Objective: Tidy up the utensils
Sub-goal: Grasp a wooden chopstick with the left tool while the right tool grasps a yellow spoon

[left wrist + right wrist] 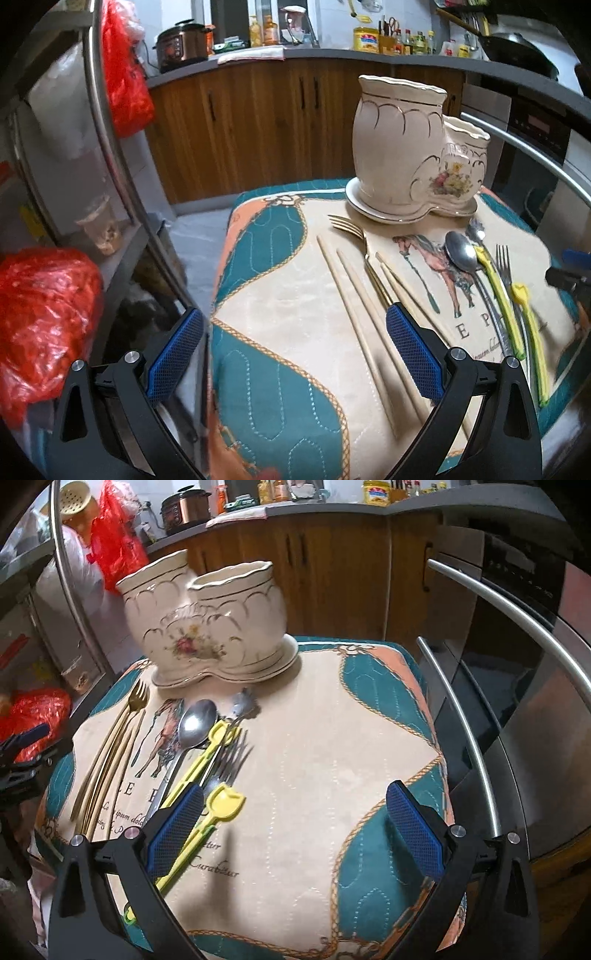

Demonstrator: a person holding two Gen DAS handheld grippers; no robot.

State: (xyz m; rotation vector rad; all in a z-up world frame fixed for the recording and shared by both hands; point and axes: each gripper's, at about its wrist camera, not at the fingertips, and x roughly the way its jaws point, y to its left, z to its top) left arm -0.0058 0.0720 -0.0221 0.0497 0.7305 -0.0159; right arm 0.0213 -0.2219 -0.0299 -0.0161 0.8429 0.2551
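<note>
A cream double-pot ceramic utensil holder (410, 155) (207, 624) stands at the far end of a patterned cloth (295, 302) (325, 738). Laid out on the cloth are wooden chopsticks (354, 317) (99, 771), a gold fork (354, 236) (133, 705), a steel spoon (461, 254) (195, 723), a steel fork (504, 262) (229, 760) and two yellow-handled utensils (498, 295) (218, 808). My left gripper (295, 354) hovers open over the near left of the cloth, above the chopsticks. My right gripper (295, 830) is open, its left finger (173, 830) over the yellow handles.
A wooden cabinet run and grey counter (258, 59) with a rice cooker (181, 44), bottles and a wok lie behind. Red plastic bags (44, 321) hang on a metal rack at the left. An oven with steel handles (498, 635) stands on the right.
</note>
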